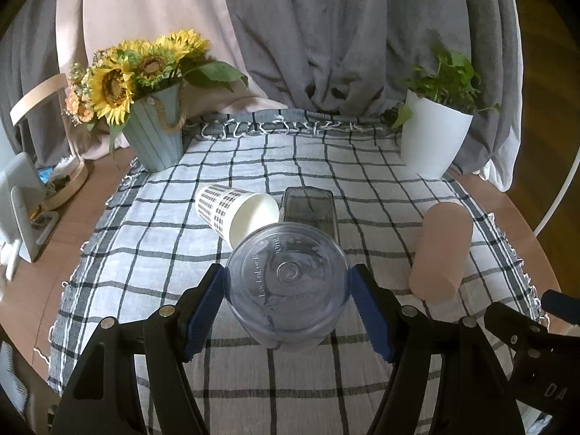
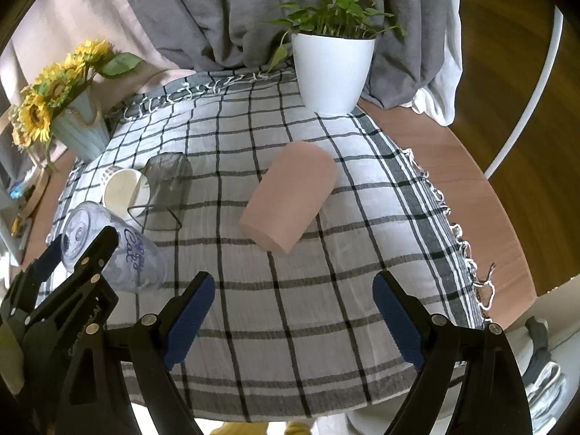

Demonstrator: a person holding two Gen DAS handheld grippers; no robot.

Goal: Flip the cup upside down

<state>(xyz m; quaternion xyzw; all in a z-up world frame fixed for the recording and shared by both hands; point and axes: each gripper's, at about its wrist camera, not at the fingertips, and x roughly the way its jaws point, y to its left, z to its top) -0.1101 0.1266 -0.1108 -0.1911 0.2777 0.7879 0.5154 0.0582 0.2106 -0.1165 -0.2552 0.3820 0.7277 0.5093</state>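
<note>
My left gripper (image 1: pixel 288 302) is shut on a clear plastic cup (image 1: pixel 288 282), its blue pads pressing both sides. The cup is tilted with its base toward my camera. In the right wrist view the same cup (image 2: pixel 119 250) shows blue writing and sits low over the checked cloth (image 2: pixel 326 253), held by the left gripper (image 2: pixel 85 250). My right gripper (image 2: pixel 293 290) is open and empty above the cloth near the front edge. A pink cup (image 2: pixel 290 199) lies on its side just beyond it.
A patterned paper cup (image 1: pixel 235 214) and a dark clear tumbler (image 1: pixel 310 210) lie on their sides mid-cloth. The pink cup (image 1: pixel 440 250) lies to the right. A sunflower vase (image 1: pixel 154 137) stands back left, a white plant pot (image 1: pixel 433 141) back right.
</note>
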